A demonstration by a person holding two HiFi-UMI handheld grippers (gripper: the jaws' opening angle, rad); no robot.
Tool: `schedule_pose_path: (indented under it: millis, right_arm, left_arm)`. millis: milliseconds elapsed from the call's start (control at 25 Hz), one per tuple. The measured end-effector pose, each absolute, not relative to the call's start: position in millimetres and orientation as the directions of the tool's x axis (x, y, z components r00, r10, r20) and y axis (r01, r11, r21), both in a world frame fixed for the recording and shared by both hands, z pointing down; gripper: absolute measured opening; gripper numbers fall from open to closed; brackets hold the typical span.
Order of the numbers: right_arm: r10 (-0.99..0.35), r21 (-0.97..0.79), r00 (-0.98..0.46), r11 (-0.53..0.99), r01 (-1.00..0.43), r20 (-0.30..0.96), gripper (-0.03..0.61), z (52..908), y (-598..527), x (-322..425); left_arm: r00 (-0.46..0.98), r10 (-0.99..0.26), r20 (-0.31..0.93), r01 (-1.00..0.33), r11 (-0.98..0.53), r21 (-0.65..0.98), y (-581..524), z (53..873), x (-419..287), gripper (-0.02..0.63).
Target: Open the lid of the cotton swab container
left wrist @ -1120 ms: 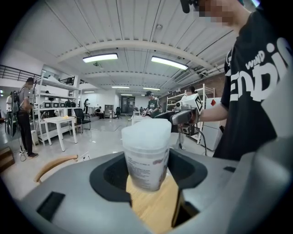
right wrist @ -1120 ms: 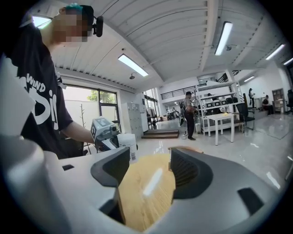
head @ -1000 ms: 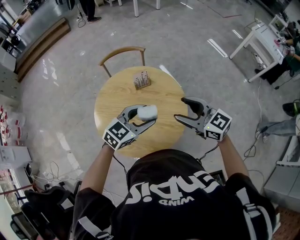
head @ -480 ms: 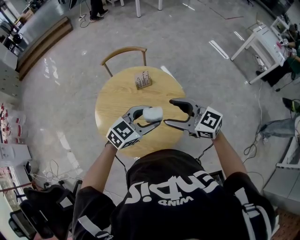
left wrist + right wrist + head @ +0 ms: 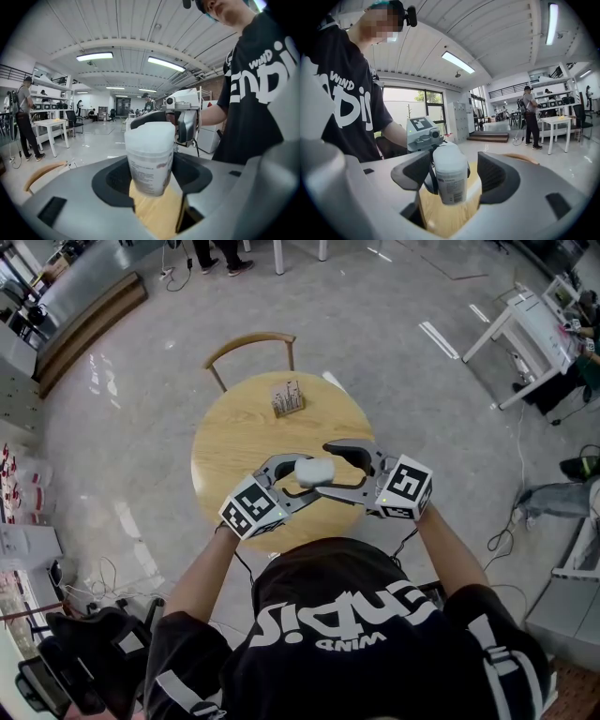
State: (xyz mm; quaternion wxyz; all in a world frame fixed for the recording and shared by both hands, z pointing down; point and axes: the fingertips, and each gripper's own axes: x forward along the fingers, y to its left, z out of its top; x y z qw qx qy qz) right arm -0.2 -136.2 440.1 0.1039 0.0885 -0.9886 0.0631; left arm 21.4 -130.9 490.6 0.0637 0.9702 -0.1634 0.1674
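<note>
While the person's 2 hands meet just ahead of the chest, we record the left gripper (image 5: 296,478) clamped on the body of the cotton swab container (image 5: 314,470), holding it clear above the round counter (image 5: 225,442). The container's long axis stands close to upright, slightly tilted, with the white lid (image 5: 150,136) at the top and the printed label below it.

The right gripper (image 5: 325,469) faces the left one from the opposite side. Its jaws have just been opening and stand wide apart. The container sits between them, and the right gripper view shows a gap on each side, so neither pad touches.

We judge that the coming move turns on height. The right gripper's pads must close on the lid, not on the body below, where the left gripper has hold. They look about level with the container's upper half, but we cannot tell whether they line up with the lid itself.

Further out on the counter stands a small wooden holder (image 5: 284,399), well apart from the work. A chair (image 5: 248,348) sits beyond the far edge.
</note>
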Motion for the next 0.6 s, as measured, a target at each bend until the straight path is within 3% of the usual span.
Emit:
schedule_pose_path:
  millis: [480,600]
  right_arm:
    - [-0.102,-0.092,-0.967,0.988,-0.126,0.232,0.293,443,-123,-18]
    - [-0.100,-0.092,-0.966,0.988,-0.125,0.238,0.243,446,-122,-19]
  left_arm:
    - [0.897,-0.276,0.344,-0.316,-0.947,0.065,-123,491,25,0.264]
    - [0.897,-0.271,0.349,-0.316,-0.945,0.080,-120,493,25,0.264]
